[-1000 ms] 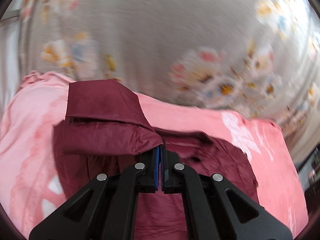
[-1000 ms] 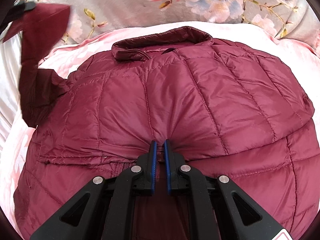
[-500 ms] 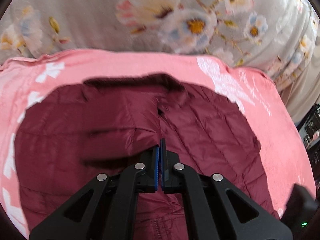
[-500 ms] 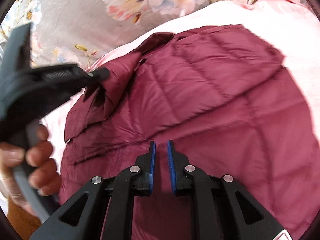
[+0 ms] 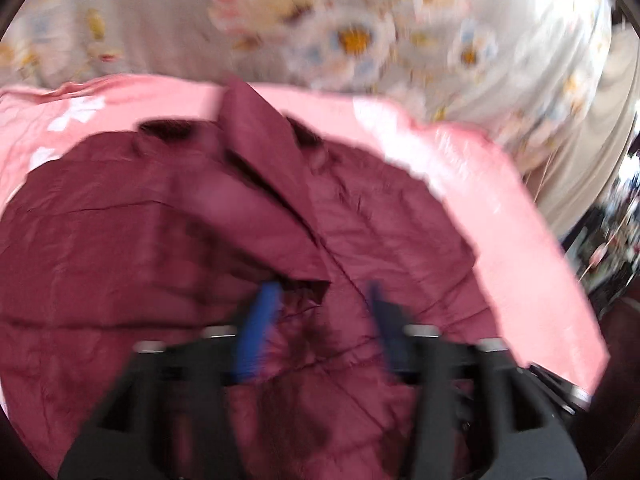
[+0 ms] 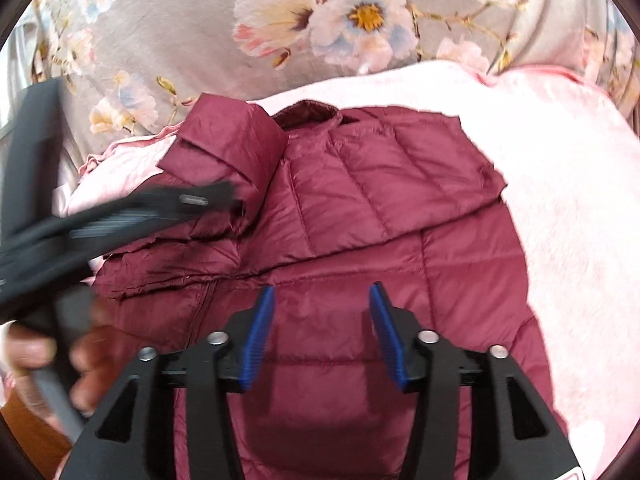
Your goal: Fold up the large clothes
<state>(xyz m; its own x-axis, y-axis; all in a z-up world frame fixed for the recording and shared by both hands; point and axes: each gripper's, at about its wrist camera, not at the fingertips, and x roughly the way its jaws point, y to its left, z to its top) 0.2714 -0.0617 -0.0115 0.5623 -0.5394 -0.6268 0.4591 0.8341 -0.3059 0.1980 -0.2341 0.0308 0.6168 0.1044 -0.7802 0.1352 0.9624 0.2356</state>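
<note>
A maroon quilted jacket (image 6: 360, 208) lies front-down on a pink blanket (image 6: 568, 208), collar toward the far side. One sleeve (image 6: 232, 144) is folded in across its left part; the blurred left wrist view shows this sleeve (image 5: 264, 152) running diagonally over the body. My left gripper (image 5: 320, 292) hovers just above the jacket (image 5: 120, 260), its jaws opening with no cloth pinched between them. It also enters the right wrist view as the left gripper (image 6: 216, 198), by the sleeve. My right gripper (image 6: 322, 292) is above the jacket's lower middle, jaws opening, nothing between the pads.
A grey floral cover (image 6: 280, 20) rises behind the blanket. A person's hand (image 6: 84, 364) holds the left gripper's handle at the lower left. Dark clutter (image 5: 612, 240) sits beyond the pink blanket (image 5: 500, 200) on the right.
The left gripper carried the sleeve over the jacket, lowered it and let go. The right gripper released the pinched fold and drew back. Both jaws went from shut to apart.
</note>
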